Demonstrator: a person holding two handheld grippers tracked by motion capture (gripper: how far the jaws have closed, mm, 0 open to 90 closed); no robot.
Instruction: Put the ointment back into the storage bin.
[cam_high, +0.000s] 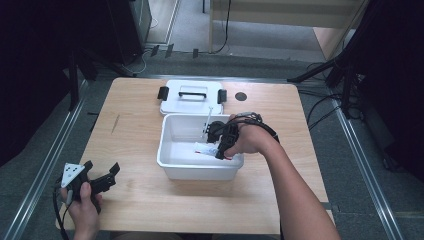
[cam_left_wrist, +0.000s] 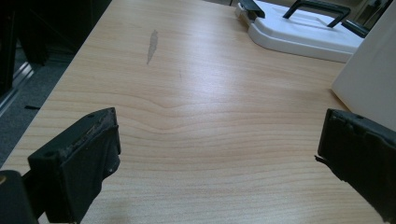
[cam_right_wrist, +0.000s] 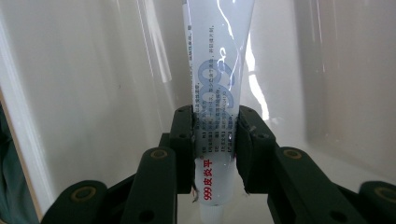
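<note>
A smooth white plastic tube (cam_right_wrist: 219, 84) with blue and red print, glossy and tapering flat, stands between the right gripper's (cam_right_wrist: 215, 140) 2 black jaws, clamped near its cap end, centre frame, inside the white rectangular bin (cam_high: 170, 165). The left gripper (cam_left_wrist: 217, 154) hovers with jaws apart over pale wood-grain table (cam_left_wrist: 196, 102), lower frame.

High view: even overhead light, soft and low-res, corners v. dark. Pale wooden surface (cam_high: 135, 145) bright w/ faint shadows. Left gripper view: broad sheen across the wood grain, near black fingers (cam_left_wrist: 81, 163) blurry. Right gripper view: glare streaks on glossy white printed tube (cam_right_wrist: 217, 93) & white plastic bin walls (cam_right_wrist: 93, 84); edges soft.
</note>
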